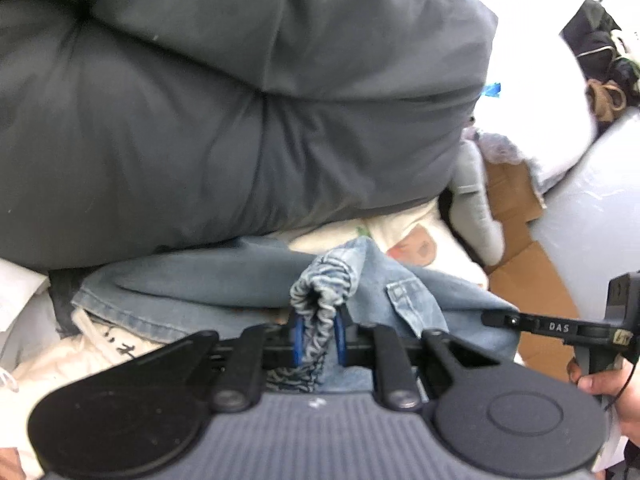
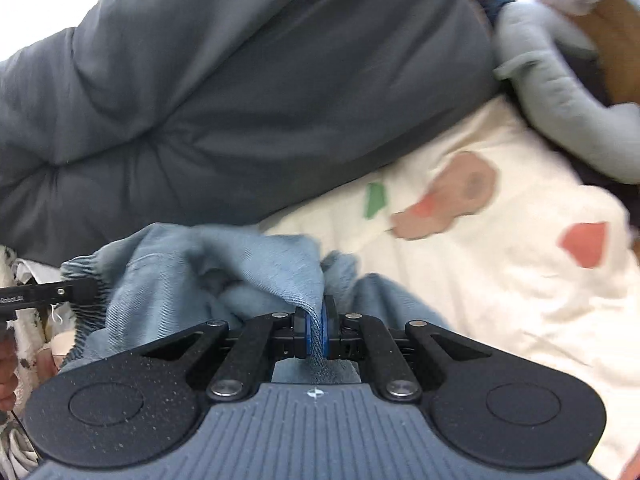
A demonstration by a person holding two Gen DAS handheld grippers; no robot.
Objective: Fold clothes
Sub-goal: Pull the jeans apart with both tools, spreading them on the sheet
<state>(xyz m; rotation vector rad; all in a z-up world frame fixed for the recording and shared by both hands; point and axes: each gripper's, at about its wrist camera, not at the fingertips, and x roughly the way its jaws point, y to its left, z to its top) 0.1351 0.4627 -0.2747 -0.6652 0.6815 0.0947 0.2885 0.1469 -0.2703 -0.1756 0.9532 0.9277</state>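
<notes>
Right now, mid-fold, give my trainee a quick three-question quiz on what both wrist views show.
1. True or false: the left hand-held gripper is shut on the elastic waistband of the denim garment.
2. What does the right hand-held gripper pinch? A) the grey duvet B) a denim edge C) the white printed cloth
3. Fill in: the bulky item behind the denim is a grey ____.

Key: 1 true. 2 B. 3 duvet; the white printed cloth lies beside the denim.
</notes>
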